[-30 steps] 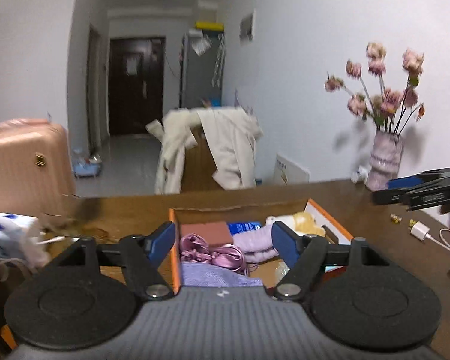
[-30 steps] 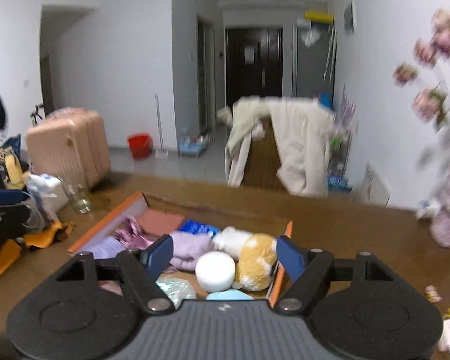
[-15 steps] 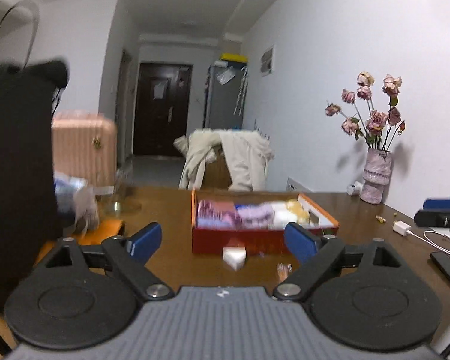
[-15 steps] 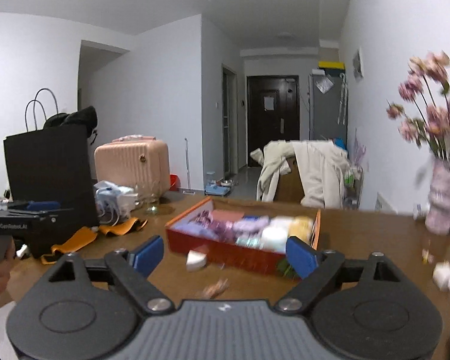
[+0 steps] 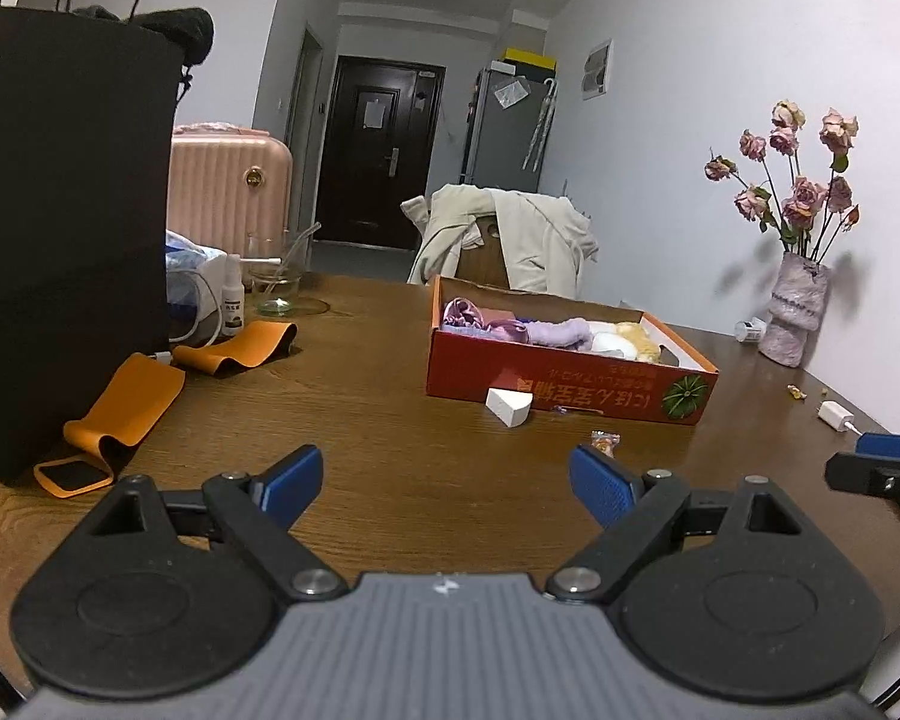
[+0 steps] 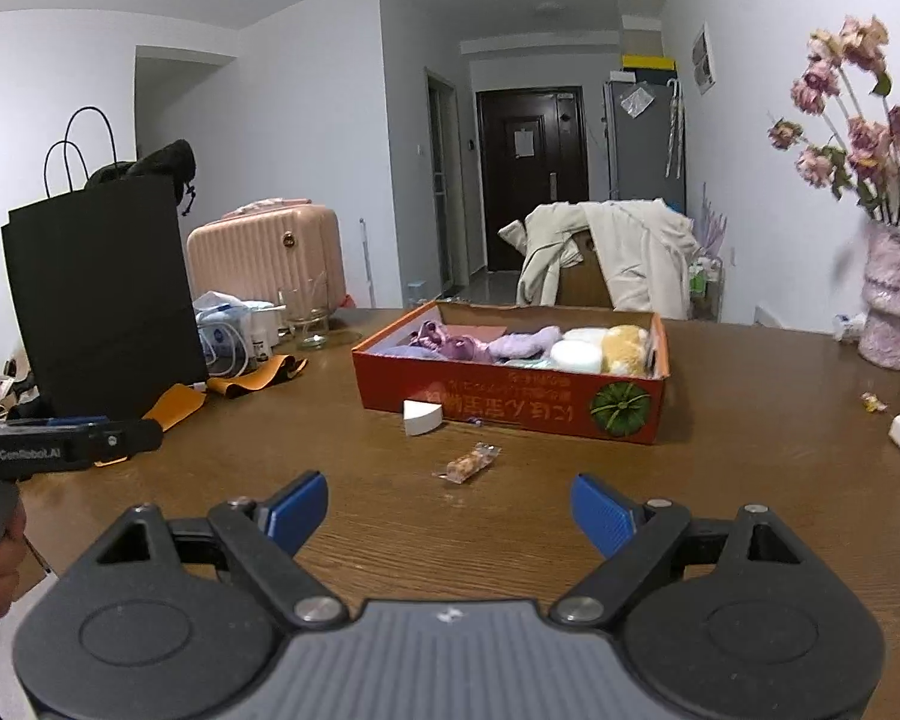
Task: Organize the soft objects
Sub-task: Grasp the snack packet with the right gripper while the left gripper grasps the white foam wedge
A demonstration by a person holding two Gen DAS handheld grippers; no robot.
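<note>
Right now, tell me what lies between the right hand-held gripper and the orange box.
In the right wrist view, a wrapped snack and a white wedge lie on bare table between the right hand-held gripper and the orange box.

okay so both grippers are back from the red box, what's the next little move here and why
Probably reach the right hand-held gripper forward to the white wedge sponge. It lies on the table against the outside of the red box, where the other soft things are already packed. Both the right and the left hand-held gripper are open and hold nothing.

Purple, white and yellow soft objects (image 6: 534, 343) packed inside orange box (image 6: 510, 402)
</note>
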